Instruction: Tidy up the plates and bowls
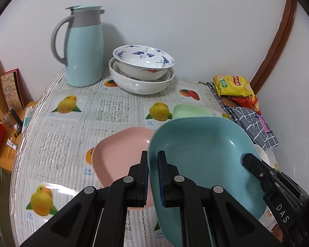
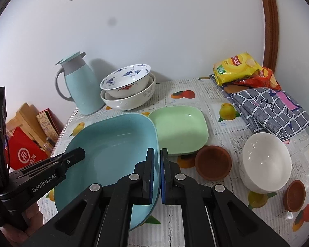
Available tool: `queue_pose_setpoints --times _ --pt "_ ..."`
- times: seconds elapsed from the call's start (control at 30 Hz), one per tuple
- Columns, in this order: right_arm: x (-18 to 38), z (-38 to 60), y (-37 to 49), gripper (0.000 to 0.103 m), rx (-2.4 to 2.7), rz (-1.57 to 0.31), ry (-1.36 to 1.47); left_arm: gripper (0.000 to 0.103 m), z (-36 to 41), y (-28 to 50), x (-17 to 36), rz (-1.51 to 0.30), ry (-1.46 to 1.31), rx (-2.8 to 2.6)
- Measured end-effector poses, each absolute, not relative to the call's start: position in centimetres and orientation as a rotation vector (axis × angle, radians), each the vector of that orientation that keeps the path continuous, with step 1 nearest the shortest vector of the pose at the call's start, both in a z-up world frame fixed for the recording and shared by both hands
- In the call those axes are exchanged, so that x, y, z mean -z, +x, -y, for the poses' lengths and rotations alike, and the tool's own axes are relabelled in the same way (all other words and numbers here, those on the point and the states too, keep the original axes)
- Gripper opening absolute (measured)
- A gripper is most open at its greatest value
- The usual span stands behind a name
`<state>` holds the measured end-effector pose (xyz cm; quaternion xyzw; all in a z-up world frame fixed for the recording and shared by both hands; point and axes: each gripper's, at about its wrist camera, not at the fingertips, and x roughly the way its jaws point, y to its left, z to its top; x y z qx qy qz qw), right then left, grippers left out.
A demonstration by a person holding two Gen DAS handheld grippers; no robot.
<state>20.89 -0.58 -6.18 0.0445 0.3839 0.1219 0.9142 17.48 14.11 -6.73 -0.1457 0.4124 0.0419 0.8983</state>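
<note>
blue plate (image 1: 199, 144): both tongs are gripping it, one on each side rim; it is looking lifted and tilted over the desk (image 1: 72, 115), though I cannot tell whether its near edge is touching.
left tongs (image 1: 153, 177): pinching the plate's left rim, one finger inside, one outside.
right tongs (image 2: 157, 175): pinching the opposite rim the same way.
handling: probably light stiff plastic, smooth and a bit slippery; thin raised rim is the only grip spot, so it may be pivoting if one side is loosening. Not fragile, I judge.
pink plate (image 1: 121, 148): lying just left of the left tongs, partly under the blue one; likely stacking spot.
green plate (image 2: 180, 129): lying just ahead of the right tongs, close beside the blue rim.
white bowl (image 2: 265, 162): sitting right of the right tongs, ceramic-looking, breakable.
brown saucer (image 2: 213, 162): sitting between green plate and white bowl, close to the right tongs; a second one further right.
stacked bowls (image 1: 142, 70): standing far ahead beside the jug (image 1: 84, 47).
in the way: brown saucer and green plate are crowding any move rightward.
</note>
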Motion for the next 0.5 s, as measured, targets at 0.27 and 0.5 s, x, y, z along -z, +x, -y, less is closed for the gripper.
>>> queue_pose_setpoints --times 0.27,0.5 --pt "7.8 -2.1 20.2 0.005 -0.301 -0.819 0.071 0.009 -16.9 15.4 8.7 -0.876 -0.331 -0.153" --pt "10.3 -4.7 20.2 0.005 -0.339 -0.859 0.051 0.009 -19.0 15.0 10.9 -0.908 -0.348 -0.203"
